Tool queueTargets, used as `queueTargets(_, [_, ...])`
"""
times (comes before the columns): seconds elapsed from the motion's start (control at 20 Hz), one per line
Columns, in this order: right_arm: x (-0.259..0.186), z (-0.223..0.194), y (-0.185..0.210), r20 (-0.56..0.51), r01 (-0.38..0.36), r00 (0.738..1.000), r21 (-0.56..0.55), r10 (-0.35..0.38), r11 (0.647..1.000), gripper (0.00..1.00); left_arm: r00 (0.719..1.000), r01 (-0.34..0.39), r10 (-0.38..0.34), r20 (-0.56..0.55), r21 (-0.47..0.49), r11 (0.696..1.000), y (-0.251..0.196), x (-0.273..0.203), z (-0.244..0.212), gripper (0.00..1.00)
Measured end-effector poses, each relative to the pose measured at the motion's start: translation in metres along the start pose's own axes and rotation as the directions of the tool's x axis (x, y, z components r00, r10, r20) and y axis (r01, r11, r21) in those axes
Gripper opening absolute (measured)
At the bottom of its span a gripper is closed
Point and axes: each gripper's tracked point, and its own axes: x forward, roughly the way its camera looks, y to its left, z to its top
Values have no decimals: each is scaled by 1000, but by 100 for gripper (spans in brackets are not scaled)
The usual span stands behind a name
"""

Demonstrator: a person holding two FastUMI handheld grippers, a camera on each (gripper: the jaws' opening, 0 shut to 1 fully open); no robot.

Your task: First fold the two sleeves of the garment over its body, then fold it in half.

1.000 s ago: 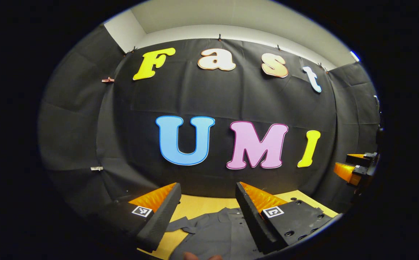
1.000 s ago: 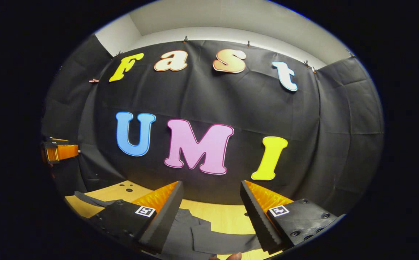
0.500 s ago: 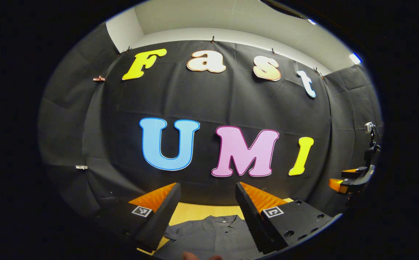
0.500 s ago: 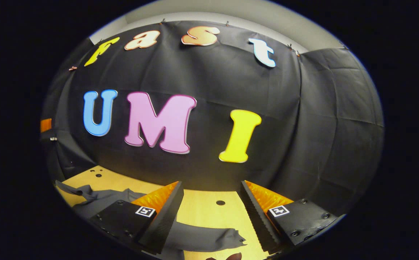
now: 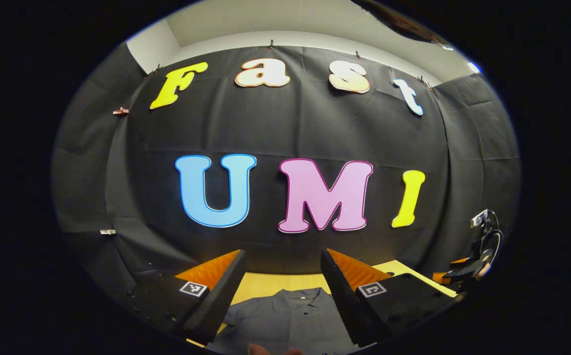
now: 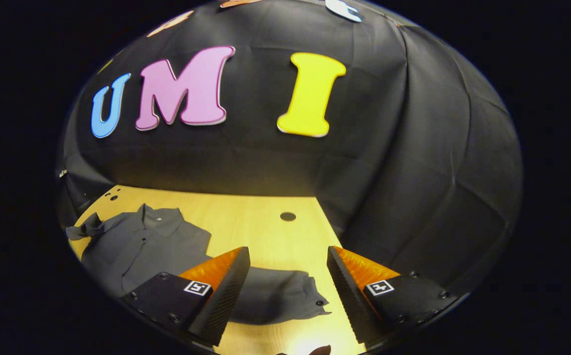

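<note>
Nothing folded yet: my right gripper [image 6: 287, 276] hangs jaws spread above the near sleeve [image 6: 280, 298], my left gripper [image 5: 281, 278] spread over the collar; farther off, the grey shirt [image 6: 137, 246] lies flat on the wooden table [image 6: 251, 217], both sleeves out.

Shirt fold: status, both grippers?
Left gripper open above shirt collar. Right gripper open, aimed at spread right sleeve. Shirt flat on table, sleeves unfolded. Nothing in the way.
</note>
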Motion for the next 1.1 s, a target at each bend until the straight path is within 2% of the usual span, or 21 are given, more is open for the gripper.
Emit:
queueTargets(0.35, [62,-83,-23,-159,-1,987,0,1,1000,98,997,-44,46,-67,32,999,-13,3,-10,95])
queueTargets(0.55, [83,-120,-24,-229,10,974,32,-3,999,98,989,-93,95,-110,24,995,-4,-1,-24,95])
queueTargets(0.85, [92,-154,-25,-301,15,954,27,-6,1000,98,971,-178,185,-152,61,982,32,-14,-34,95])
queueTargets(1.0, [93,-153,-22,-309,32,951,99,1,995,97,965,-195,201,-166,56,979,48,-18,-38,95])
queueTargets(1.1, [90,-157,-18,-333,28,943,112,11,993,76,966,-191,199,-168,60,980,60,-18,-40,95])
